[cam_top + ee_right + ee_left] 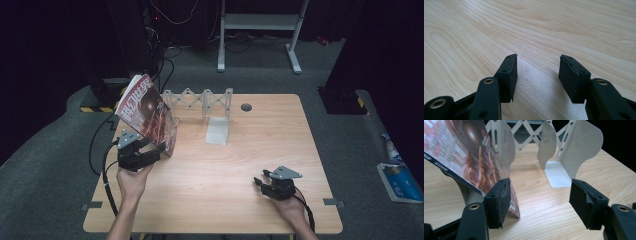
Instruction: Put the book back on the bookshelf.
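A: So, largest first. Wooden desk [240, 165], pale grain, with a small round grey grommet [246, 107] near the far edge.

B: Noted. On it?

A: A pale metal accordion-style book rack [200, 100] along the far edge, scissor links joining its upright dividers. In the left gripper view the dividers [581, 147] stand upright, and one flat base plate [557, 176] lies on the wood.

B: The magazine?

A: Reddish cover, tilted hard. The magazine [147, 112] leans at the rack's left end; its lower corner [515, 212] touches the desk, top edge lifted toward the left. Whether it rests against a divider behind, cannot tell.

B: Left tongs?

A: Left tongs [160, 148] sit just beside the magazine's lower edge, jaws wide apart. In their own view one pad [500, 200] is at the cover's bottom corner, possibly touching; the other [585, 200] stands well off. Nothing clamped.

B: Right tongs?

A: Right tongs [260, 181] low over the near right of the desk, well apart from the rack. Jaws apart, bare wood between the pads [507, 75].
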`<action>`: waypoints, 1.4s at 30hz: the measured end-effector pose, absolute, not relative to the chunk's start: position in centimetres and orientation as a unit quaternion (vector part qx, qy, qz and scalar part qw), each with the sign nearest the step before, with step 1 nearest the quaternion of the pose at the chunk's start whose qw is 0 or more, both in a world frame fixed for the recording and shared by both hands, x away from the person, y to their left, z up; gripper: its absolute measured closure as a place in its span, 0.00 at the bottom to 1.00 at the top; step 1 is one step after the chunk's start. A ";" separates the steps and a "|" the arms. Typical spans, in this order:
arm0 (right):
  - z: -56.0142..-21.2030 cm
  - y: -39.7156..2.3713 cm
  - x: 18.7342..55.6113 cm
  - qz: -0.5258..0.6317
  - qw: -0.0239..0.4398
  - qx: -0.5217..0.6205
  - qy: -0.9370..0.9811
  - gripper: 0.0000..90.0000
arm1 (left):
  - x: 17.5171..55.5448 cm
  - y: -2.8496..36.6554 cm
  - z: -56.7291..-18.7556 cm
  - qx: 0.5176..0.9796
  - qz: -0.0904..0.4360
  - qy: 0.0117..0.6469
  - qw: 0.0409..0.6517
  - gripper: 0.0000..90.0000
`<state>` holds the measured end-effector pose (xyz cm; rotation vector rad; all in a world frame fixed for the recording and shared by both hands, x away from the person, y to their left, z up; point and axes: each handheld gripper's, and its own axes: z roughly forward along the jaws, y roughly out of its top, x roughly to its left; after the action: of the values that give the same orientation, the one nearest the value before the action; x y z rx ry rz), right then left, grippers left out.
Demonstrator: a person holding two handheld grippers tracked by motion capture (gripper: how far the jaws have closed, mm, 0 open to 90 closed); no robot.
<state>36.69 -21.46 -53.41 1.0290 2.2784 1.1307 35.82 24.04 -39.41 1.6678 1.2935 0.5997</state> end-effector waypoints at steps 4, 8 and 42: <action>-53.4 -21.5 36.7 0.404 0.197 0.368 0.814 0.55 | 35.8 23.7 -39.7 0.677 0.240 0.523 0.460 0.37; -53.4 -21.5 36.7 0.404 0.198 0.368 0.814 0.55 | 35.8 23.3 -40.0 0.678 0.237 0.521 0.460 0.38; -53.4 -21.5 36.7 0.404 0.197 0.368 0.814 0.54 | 36.1 19.7 -43.1 0.700 0.196 0.506 0.465 0.39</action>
<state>36.68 -21.45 -53.42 1.0293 2.2783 1.1318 36.11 19.72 -43.13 1.7177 1.2417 0.4817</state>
